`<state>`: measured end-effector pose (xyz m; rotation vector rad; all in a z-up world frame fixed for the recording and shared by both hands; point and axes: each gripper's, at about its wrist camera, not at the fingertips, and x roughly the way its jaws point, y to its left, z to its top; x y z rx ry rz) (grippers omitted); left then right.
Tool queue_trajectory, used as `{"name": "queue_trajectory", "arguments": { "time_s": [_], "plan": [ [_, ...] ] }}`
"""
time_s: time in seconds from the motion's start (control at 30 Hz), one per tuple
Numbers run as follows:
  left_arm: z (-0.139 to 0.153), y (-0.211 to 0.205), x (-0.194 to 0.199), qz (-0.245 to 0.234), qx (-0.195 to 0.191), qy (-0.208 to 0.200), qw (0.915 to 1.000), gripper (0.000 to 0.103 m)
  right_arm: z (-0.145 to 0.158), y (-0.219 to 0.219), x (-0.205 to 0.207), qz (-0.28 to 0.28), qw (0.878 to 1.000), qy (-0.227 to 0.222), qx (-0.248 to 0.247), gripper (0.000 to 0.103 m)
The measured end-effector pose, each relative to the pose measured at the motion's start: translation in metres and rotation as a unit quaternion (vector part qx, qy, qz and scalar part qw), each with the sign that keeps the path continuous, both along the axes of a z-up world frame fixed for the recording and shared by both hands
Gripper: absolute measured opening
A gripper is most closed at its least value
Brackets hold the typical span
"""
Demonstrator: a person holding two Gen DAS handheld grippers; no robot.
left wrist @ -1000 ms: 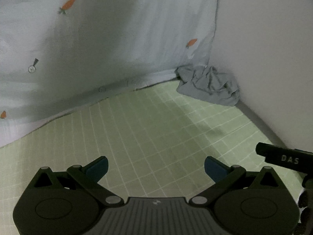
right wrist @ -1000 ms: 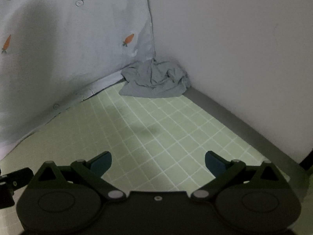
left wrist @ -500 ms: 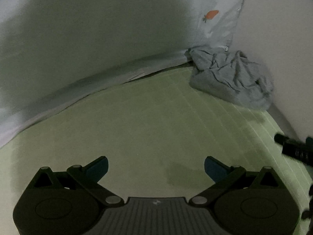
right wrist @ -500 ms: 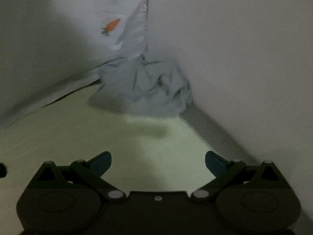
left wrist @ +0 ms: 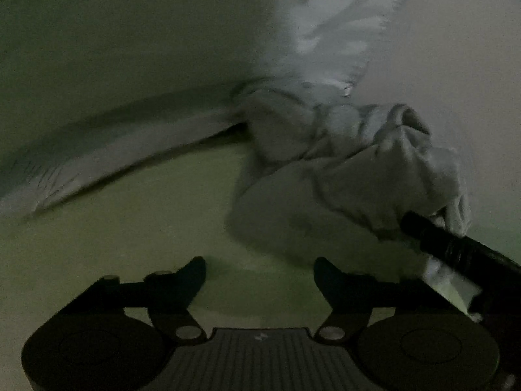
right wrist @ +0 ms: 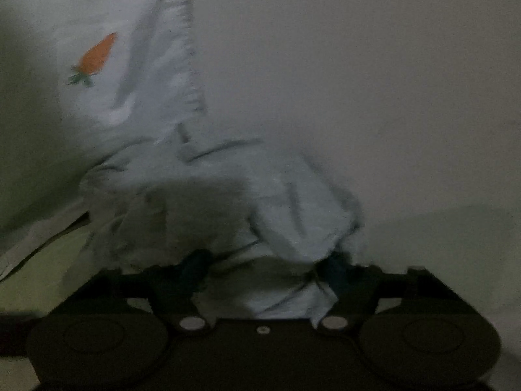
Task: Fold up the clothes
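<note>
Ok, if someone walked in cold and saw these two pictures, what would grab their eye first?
Probably the crumpled grey garment bunched in the corner where the pale wall meets the hanging sheet. The right gripper is open, with grey cloth bulging between its fingers. An orange carrot print on that sheet stands out in the dim light.

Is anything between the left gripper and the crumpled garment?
Nothing visible. Only bare green mat lies between the open left gripper and the garment ahead, slightly right. The right gripper already has cloth between its open fingers, at the garment's right side in the left view.
</note>
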<state>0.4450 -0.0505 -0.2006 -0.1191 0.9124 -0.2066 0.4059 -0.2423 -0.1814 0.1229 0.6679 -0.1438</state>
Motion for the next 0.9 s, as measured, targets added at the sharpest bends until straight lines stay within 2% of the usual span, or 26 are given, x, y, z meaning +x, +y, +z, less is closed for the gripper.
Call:
{"name": "queue_trajectory", "arguments": {
  "time_s": [0.03, 0.07, 0.17, 0.27, 0.37, 0.43, 0.53, 0.63, 0.73, 0.83, 0.9],
  "plan": [
    [0.000, -0.004, 0.002, 0.000, 0.004, -0.005, 1.0000, 0.032, 0.000, 0.001, -0.003, 0.009, 1.000, -0.001, 0.001, 0.053],
    [-0.001, -0.008, 0.005, 0.002, 0.006, -0.006, 1.0000, 0.001, 0.000, 0.003, -0.005, 0.019, 1.000, -0.002, 0.002, 0.040],
    [0.000, -0.012, 0.001, 0.006, 0.001, -0.007, 1.0000, 0.000, 0.000, 0.007, -0.013, 0.047, 0.999, -0.005, 0.004, 0.018],
    [0.003, -0.009, -0.021, 0.015, 0.019, -0.002, 0.9997, 0.000, 0.003, 0.013, -0.025, 0.077, 0.997, -0.008, 0.005, 0.014],
    [0.008, 0.007, -0.053, 0.037, 0.016, 0.023, 0.9989, 0.000, 0.013, 0.036, -0.057, 0.132, 0.991, 0.005, -0.006, 0.013],
    [0.016, 0.022, -0.084, 0.050, 0.029, 0.030, 0.9979, 0.000, 0.019, 0.052, -0.083, 0.170, 0.985, 0.015, -0.004, 0.013],
    [0.034, 0.052, -0.147, 0.075, 0.044, 0.033, 0.9957, 0.000, 0.028, 0.074, -0.133, 0.224, 0.974, 0.034, 0.029, 0.013],
    [0.057, 0.092, -0.221, 0.118, 0.053, 0.037, 0.9909, 0.000, 0.037, 0.106, -0.196, 0.291, 0.953, 0.055, 0.061, 0.013],
    [0.077, 0.132, -0.301, 0.169, 0.069, 0.042, 0.9823, 0.000, 0.042, 0.132, -0.258, 0.350, 0.926, 0.084, 0.112, 0.013],
    [0.090, 0.167, -0.385, 0.228, 0.082, 0.060, 0.9683, 0.000, 0.045, 0.163, -0.318, 0.419, 0.891, 0.115, 0.135, 0.013],
    [0.097, 0.187, -0.438, 0.270, 0.100, 0.071, 0.9551, 0.000, 0.048, 0.185, -0.353, 0.459, 0.871, 0.125, 0.121, 0.014]
  ]
}}
